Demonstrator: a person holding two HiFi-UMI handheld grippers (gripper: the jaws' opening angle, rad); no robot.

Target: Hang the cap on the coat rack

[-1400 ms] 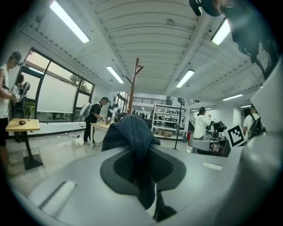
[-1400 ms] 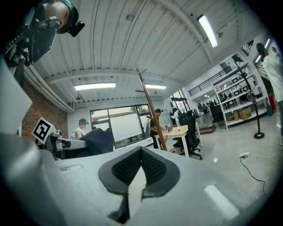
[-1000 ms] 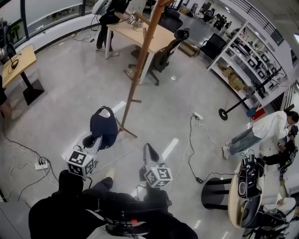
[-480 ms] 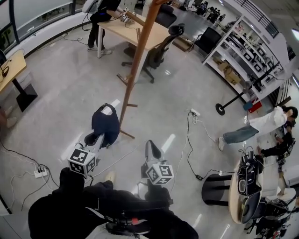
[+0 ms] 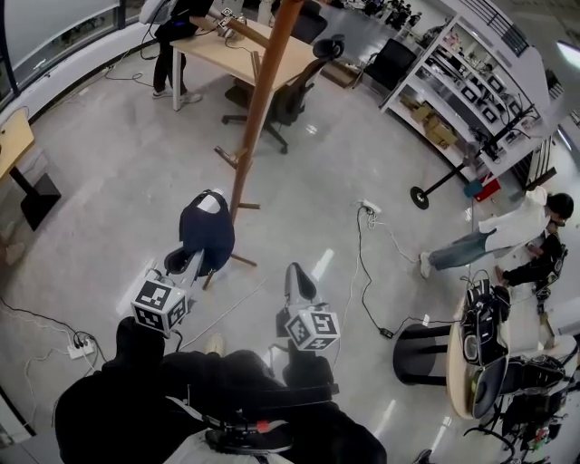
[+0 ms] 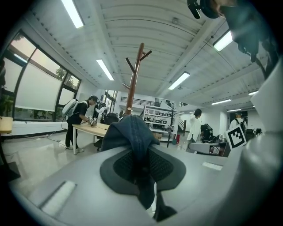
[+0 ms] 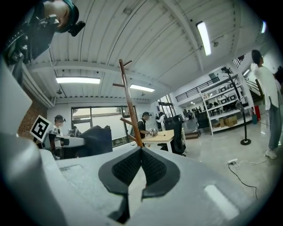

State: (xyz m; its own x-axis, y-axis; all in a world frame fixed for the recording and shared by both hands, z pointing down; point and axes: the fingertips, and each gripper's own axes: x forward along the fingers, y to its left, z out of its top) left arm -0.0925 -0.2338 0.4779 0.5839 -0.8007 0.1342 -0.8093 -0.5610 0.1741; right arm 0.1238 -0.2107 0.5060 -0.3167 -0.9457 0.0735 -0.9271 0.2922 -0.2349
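A dark blue cap (image 5: 206, 233) hangs from my left gripper (image 5: 188, 261), which is shut on its fabric. The left gripper view shows the cap (image 6: 128, 131) bunched between the pads, covering the jaw tips of the left gripper (image 6: 142, 164). The brown wooden coat rack (image 5: 256, 107) stands just right of the cap, its pole rising out of the top of the head view. Its forked top (image 6: 138, 57) shows far above the cap. My right gripper (image 5: 294, 275) is lower right of the rack's base, shut and empty. Beyond the right gripper (image 7: 140, 164), the rack (image 7: 129, 103) stands ahead.
A wooden desk (image 5: 237, 53) with a person (image 5: 174, 27) and office chairs (image 5: 294, 86) stands behind the rack. A power strip and cable (image 5: 367, 245) lie on the floor to the right. Shelves (image 5: 458, 86), another person (image 5: 507, 231) and a round table (image 5: 471, 362) with bags are at the right.
Both grippers and the cap have moved forward toward the rack; the cap now hangs close beside the pole near its base. Neither gripper's jaws changed.
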